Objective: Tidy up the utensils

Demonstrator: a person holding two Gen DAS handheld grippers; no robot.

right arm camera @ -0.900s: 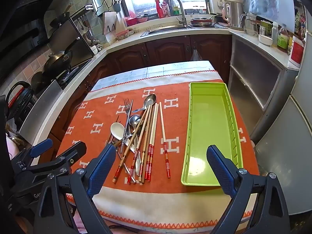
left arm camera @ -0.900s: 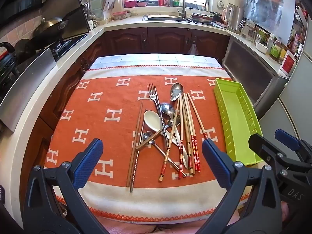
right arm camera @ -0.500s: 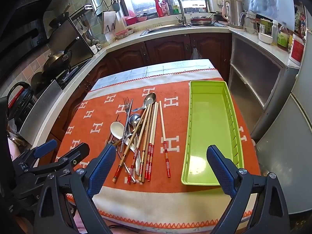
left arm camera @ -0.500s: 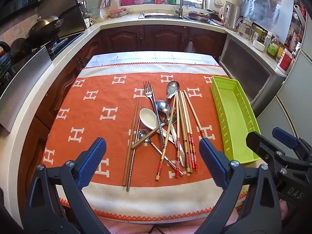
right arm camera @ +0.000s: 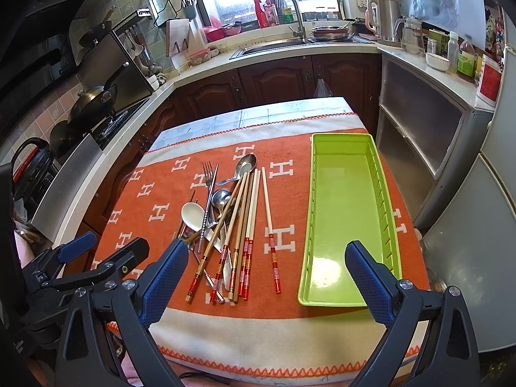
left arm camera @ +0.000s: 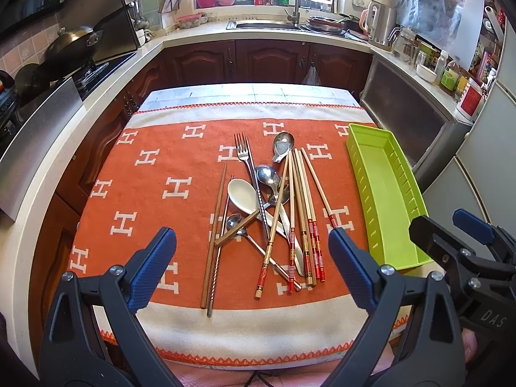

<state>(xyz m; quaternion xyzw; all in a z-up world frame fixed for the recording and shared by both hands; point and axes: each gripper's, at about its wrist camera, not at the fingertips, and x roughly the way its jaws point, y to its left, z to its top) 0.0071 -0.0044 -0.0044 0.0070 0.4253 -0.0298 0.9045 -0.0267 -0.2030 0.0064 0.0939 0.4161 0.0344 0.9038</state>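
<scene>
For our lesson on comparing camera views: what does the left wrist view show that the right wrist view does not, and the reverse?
Only the left wrist view shows the two dark chopsticks full length at the pile's left edge, and the right gripper from outside. Only the right wrist view shows the tray whole, and the left gripper from outside. Both share the fork, white spoon and orange cloth.

In the left wrist view, a pile of utensils [left arm camera: 274,213] lies in the middle of the frame on a cloth [left arm camera: 145,193] that covers the counter [left arm camera: 245,92]. The tray [left arm camera: 383,193] sits to the right of the pile, on the cloth, apart from it. A fork [left arm camera: 246,164] lies at the pile's upper left. The sink [left arm camera: 264,25] is at the top of the frame, behind the counter.
</scene>
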